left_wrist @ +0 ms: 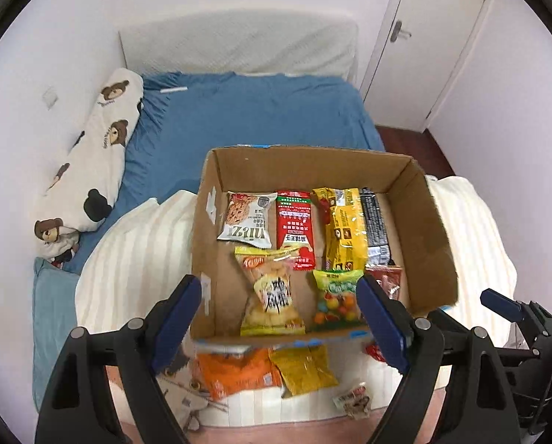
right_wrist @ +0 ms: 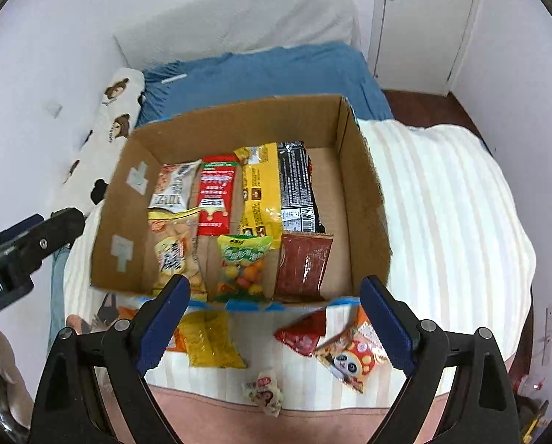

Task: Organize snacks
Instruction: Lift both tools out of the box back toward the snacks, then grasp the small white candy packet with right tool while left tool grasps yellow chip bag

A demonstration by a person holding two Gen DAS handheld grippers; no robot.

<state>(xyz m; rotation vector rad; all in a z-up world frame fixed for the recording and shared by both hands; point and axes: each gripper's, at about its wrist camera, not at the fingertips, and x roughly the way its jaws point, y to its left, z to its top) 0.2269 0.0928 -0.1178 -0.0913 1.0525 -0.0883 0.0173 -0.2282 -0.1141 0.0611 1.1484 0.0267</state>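
An open cardboard box (left_wrist: 434, 229) (right_wrist: 364, 192) stands on a striped blanket and holds several snack packs in rows, among them a yellow crisp pack (left_wrist: 272, 296) and a green candy bag (right_wrist: 244, 259). My left gripper (left_wrist: 281, 318) is open and empty above the box's near edge. My right gripper (right_wrist: 276, 318) is open and empty above the same edge. Loose snacks lie in front of the box: an orange pack (left_wrist: 235, 370), a yellow pack (right_wrist: 213, 340), a red pack (right_wrist: 303, 333), a panda pack (right_wrist: 353, 359) and a small candy (right_wrist: 266, 394).
The box sits on a bed with a blue sheet (left_wrist: 246, 118) and a white striped blanket (right_wrist: 449, 222). A bear-print pillow (left_wrist: 91, 162) lies along the left wall. A white door (left_wrist: 434, 37) is at the back right.
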